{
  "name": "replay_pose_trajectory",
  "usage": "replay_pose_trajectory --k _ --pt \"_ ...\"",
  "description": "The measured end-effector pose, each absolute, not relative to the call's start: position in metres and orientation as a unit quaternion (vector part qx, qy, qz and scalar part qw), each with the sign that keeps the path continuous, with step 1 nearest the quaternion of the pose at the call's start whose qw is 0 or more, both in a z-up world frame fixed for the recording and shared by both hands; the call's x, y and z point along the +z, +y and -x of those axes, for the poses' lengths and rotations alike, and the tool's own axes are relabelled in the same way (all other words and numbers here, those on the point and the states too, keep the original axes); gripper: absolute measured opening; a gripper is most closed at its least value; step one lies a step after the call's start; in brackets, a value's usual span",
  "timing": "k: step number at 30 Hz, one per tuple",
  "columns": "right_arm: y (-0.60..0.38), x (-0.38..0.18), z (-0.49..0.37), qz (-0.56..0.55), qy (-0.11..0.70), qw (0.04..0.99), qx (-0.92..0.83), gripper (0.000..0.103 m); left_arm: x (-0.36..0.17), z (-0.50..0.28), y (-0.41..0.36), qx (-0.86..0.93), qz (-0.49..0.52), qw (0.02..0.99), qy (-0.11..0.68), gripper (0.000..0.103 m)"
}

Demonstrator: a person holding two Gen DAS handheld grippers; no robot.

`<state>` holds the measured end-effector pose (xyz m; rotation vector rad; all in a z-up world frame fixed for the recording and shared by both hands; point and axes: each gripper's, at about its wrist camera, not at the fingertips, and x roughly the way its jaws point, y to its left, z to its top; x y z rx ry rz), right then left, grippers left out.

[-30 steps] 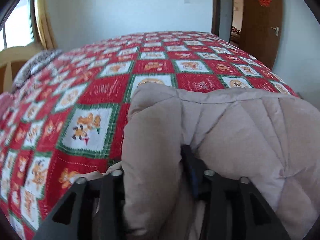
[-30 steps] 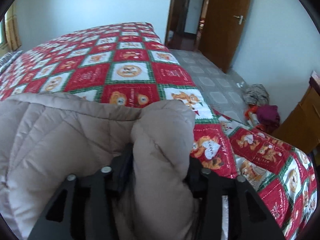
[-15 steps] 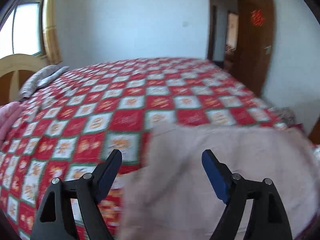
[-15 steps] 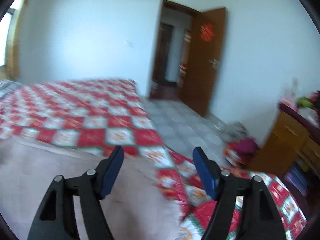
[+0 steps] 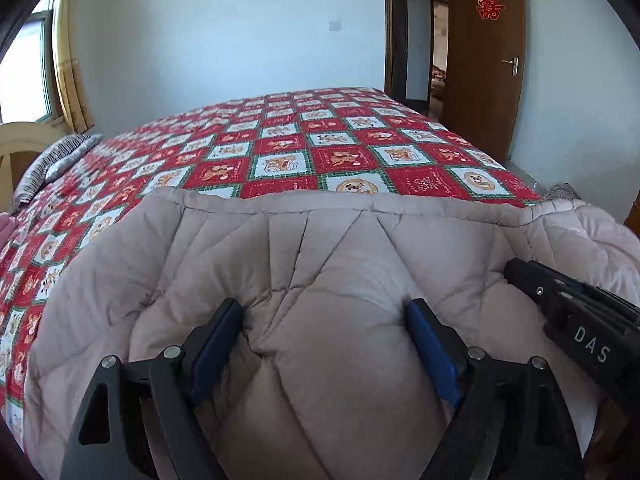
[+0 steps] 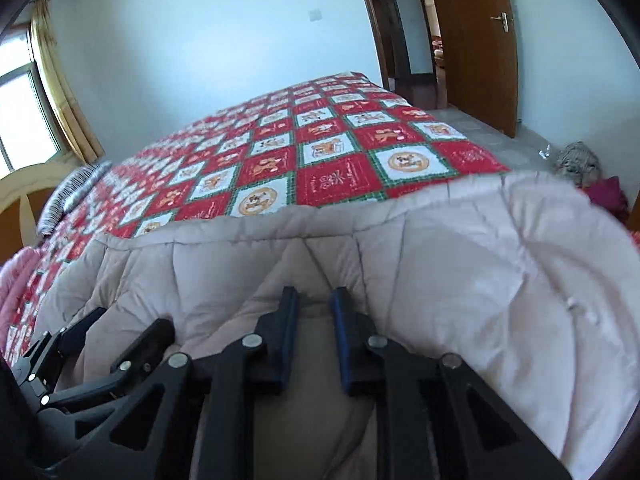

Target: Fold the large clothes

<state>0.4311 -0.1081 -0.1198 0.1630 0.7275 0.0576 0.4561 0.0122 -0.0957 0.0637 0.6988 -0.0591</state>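
- Red-and-white patchwork bedspread [image 5: 344, 152] covers the whole bed; wide flat room beyond the garment for the next fold.
- Beige quilted coat [image 5: 320, 264] lies on the near part of the bed, its far edge a fairly straight line across the spread, the right side puffed up and hanging toward the bed's edge.
- Judgement: the step in hand is regripping the near portion to carry it over. Thick padding springs back, so bite deep and take both layers.
- Left gripper [image 5: 324, 324] is spread wide and released, blue pads resting on the coat either side of a raised hump; nothing pinched yet. Best to press down before clenching so the hump fills the gap.
- Right gripper [image 6: 314, 312] is closing, jaws narrow with a slim ridge of fabric between them; whether the pads already clamp it I cannot tell. It sits close beside the left one.
- Judgement: two close grips will leave the outer sides sagging; spread them apart first.
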Motion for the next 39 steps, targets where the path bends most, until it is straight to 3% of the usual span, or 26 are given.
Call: replay_pose_trajectory --k 13,17,21,25,32,39 --pt "-0.094 -0.133 -0.454 -0.034 0.395 0.918 0.008 0.019 -0.11 -0.464 0.003 -0.003 -0.06 0.93 0.363 0.089" --pt "-0.089 -0.093 -0.416 -0.052 0.358 0.932 0.034 0.019 -0.086 -0.437 0.015 -0.036 -0.062 0.931 0.357 0.089" --pt "-0.065 -0.087 -0.381 -0.043 0.355 0.93 0.085 0.019 -0.058 -0.389 0.057 -0.031 -0.017 0.944 0.329 0.089" --pt "-0.038 -0.13 -0.378 0.004 0.4 0.912 0.089 0.018 -0.052 -0.332 0.108 0.0 0.027 0.948 0.317 0.089" --pt "-0.03 -0.148 -0.369 0.049 0.372 0.925 0.064 0.014 -0.087 -0.259 0.168 0.061 0.113 0.939 0.319 0.089" --pt "-0.026 -0.139 -0.371 0.073 0.384 0.918 0.063 0.015 -0.112 -0.263 0.176 0.041 0.21 0.917 0.336 0.089"
